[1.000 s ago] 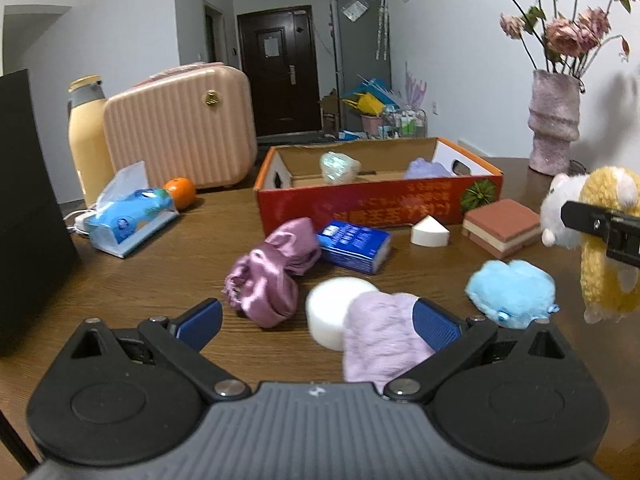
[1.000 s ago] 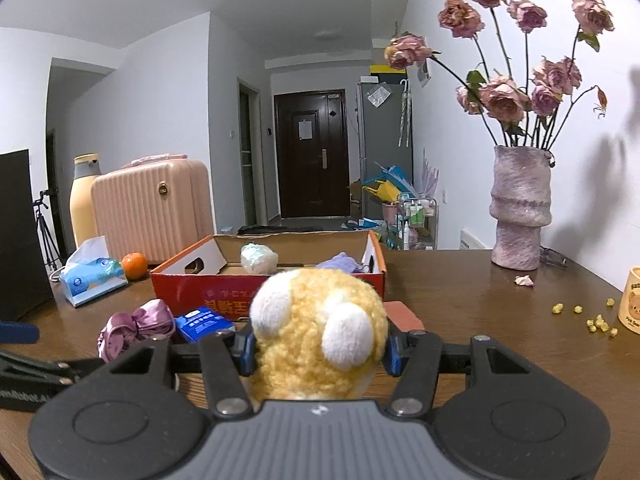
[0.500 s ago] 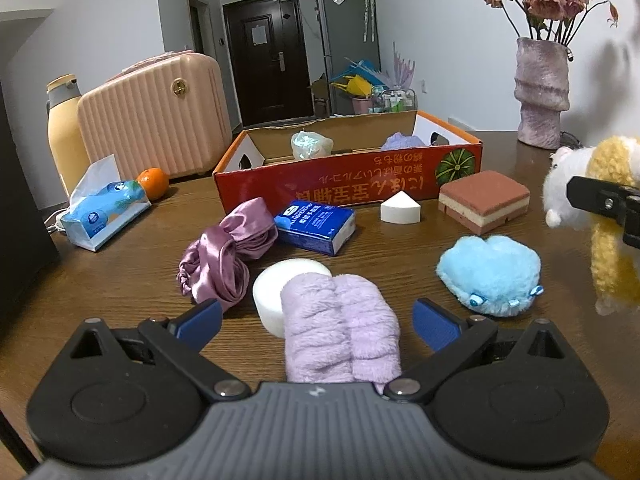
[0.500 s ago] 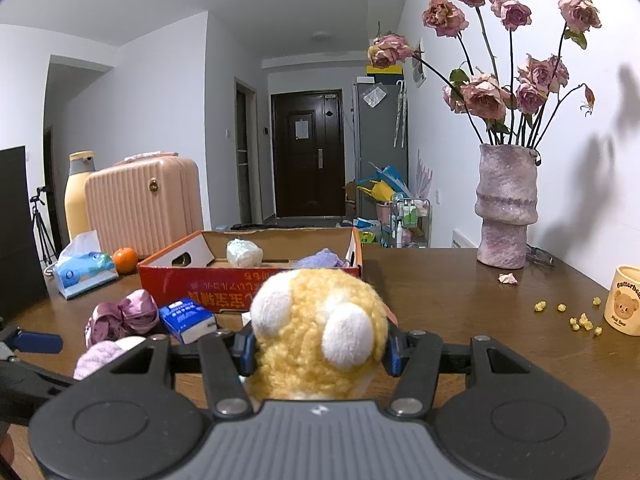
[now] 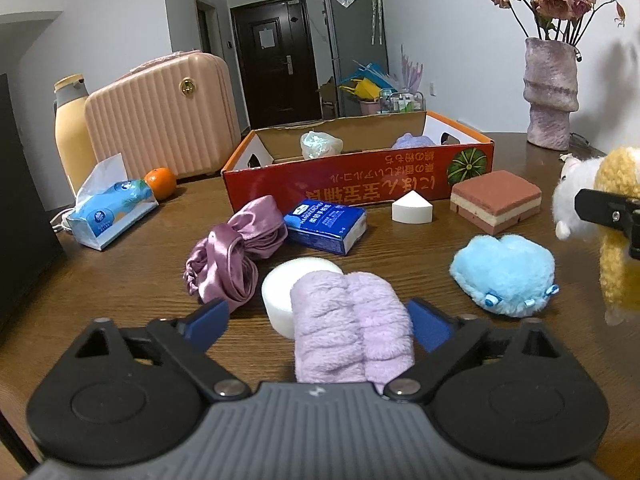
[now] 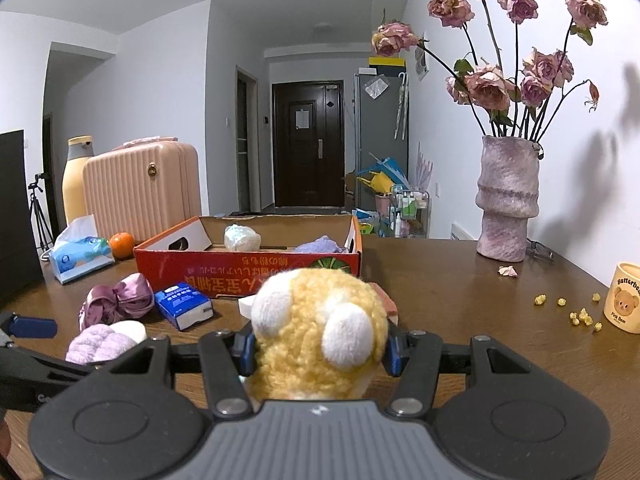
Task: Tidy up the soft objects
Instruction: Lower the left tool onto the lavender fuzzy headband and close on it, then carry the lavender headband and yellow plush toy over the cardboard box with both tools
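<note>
A lilac fluffy roll lies on the wooden table between the fingers of my left gripper. Its jaws are closing: the right pad touches the roll and the left pad stands apart from it. My right gripper is shut on a yellow and white plush toy, held above the table to the right. The red cardboard box stands behind, with a pale ball and a lilac item inside.
Around the roll lie a white round sponge, purple satin scrunchie, blue packet, white wedge, layered sponge and blue plush. A tissue pack, orange, pink case, vase and cup line the table's edges.
My left gripper shifted until the lilac roll lay between its fingers, and the fingers have drawn closer together. The right gripper still holds the yellow plush in place.
</note>
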The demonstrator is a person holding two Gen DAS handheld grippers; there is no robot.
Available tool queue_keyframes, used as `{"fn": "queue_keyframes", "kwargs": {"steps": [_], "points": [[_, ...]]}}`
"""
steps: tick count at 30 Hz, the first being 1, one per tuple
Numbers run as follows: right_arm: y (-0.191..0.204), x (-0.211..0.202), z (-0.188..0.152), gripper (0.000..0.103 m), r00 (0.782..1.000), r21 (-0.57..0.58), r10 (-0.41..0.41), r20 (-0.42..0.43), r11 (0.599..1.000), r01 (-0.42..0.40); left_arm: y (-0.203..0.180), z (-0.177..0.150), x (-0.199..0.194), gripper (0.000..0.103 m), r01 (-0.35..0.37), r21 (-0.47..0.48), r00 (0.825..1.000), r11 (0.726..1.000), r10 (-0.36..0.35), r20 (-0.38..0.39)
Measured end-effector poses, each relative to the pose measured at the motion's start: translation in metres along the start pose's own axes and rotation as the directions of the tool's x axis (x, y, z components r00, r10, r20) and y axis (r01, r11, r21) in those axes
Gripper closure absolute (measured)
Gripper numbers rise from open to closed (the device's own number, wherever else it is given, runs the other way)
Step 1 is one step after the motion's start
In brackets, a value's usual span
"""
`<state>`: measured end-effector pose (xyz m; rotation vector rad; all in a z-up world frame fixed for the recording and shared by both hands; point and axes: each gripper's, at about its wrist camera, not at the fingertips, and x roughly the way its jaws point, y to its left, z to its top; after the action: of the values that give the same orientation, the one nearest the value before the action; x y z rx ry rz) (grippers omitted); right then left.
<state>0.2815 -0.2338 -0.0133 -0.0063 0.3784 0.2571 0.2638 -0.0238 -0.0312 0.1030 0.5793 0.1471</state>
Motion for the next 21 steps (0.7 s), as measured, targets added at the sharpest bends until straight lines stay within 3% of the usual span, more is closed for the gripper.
{"fn": "queue_keyframes", "kwargs": {"steps": [3,4,10,21], "points": [[0.001,0.001,-0.001,0.048,1.000,-0.002,-0.002,-0.004,1.000,0.002,0.001,-0.001,0.002,0.046,0.028,-0.003,0.999,1.000,-0.028,-0.018],[0.001,0.002,-0.001,0.048,1.000,-0.003,-0.004,-0.006,1.000,0.004,0.001,-0.001,0.003,0.050,0.036,-0.007,0.999,0.999,-0.036,-0.023],[0.002,0.002,-0.002,0.048,1.000,-0.002,-0.011,-0.009,1.000,0.011,0.006,-0.001,-0.004,0.059,0.059,-0.029,0.998,0.998,-0.059,0.011],[0.004,0.004,-0.004,0.048,1.000,-0.006,-0.011,-0.008,1.000,0.011,0.013,0.002,-0.019,0.063,0.088,-0.056,0.994,0.994,-0.085,0.065]]}}
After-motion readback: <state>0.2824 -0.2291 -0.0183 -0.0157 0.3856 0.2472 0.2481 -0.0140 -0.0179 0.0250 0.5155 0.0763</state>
